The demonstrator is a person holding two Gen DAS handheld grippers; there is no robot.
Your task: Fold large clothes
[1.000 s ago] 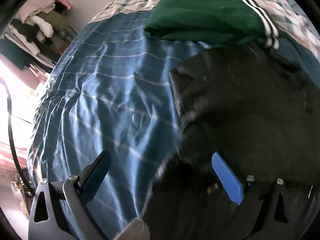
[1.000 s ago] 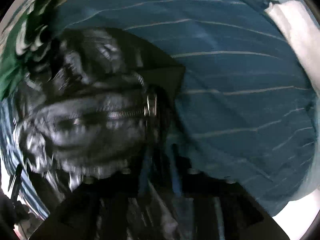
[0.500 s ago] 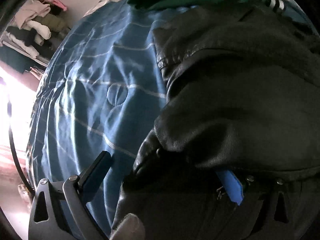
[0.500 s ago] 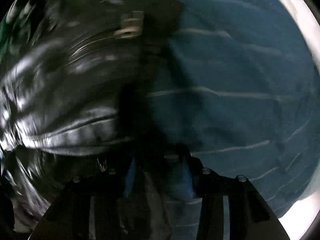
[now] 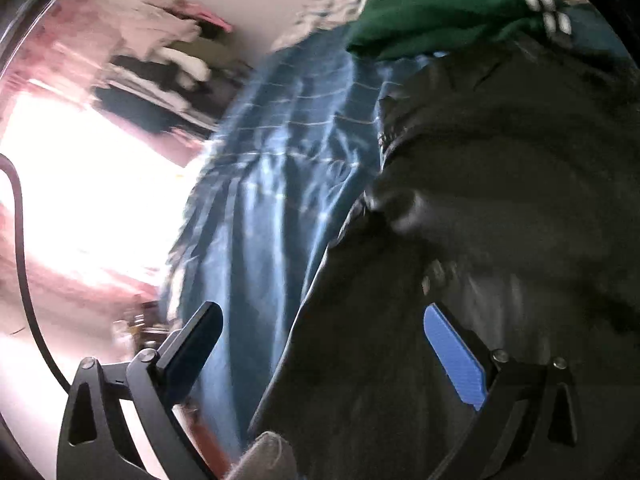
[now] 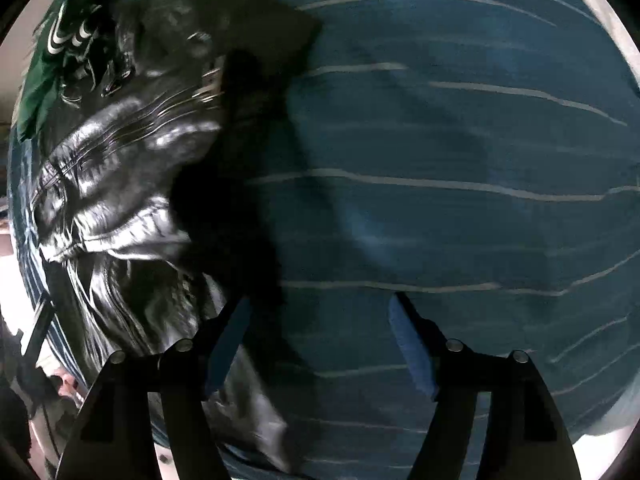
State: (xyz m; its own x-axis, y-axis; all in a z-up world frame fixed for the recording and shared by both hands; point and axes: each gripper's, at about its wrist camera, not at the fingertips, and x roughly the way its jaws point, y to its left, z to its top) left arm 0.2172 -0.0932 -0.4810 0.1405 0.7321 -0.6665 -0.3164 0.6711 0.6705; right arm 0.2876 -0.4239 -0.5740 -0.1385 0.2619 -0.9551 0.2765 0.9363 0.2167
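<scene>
A black leather jacket (image 5: 500, 180) lies crumpled on the blue striped bedsheet (image 5: 280, 200). My left gripper (image 5: 320, 316) stands open above the jacket's left edge, with its blue pad (image 5: 452, 352) over the leather and pressing on nothing. In the right wrist view the jacket (image 6: 132, 152) fills the left side, with its zip showing. My right gripper (image 6: 318, 306) points steeply down at the sheet (image 6: 460, 140). Its jaws are opening, and a dark flap of the jacket hangs loose by the left finger (image 6: 228, 340), not pinched.
A folded green garment with white stripes (image 5: 440, 4) lies just beyond the jacket, seen also at the right view's left rim as the green garment (image 6: 36, 96). Piled clothes (image 5: 168, 48) stand against the far wall. A bright window area (image 5: 80, 180) and a black cable (image 5: 20, 240) lie past the bed's left edge.
The right jaws, shut on jacket fabric before, have parted and the fabric has dropped free. The left view has swung towards the bed's left edge, and its blue pad has come clear of the leather fold.
</scene>
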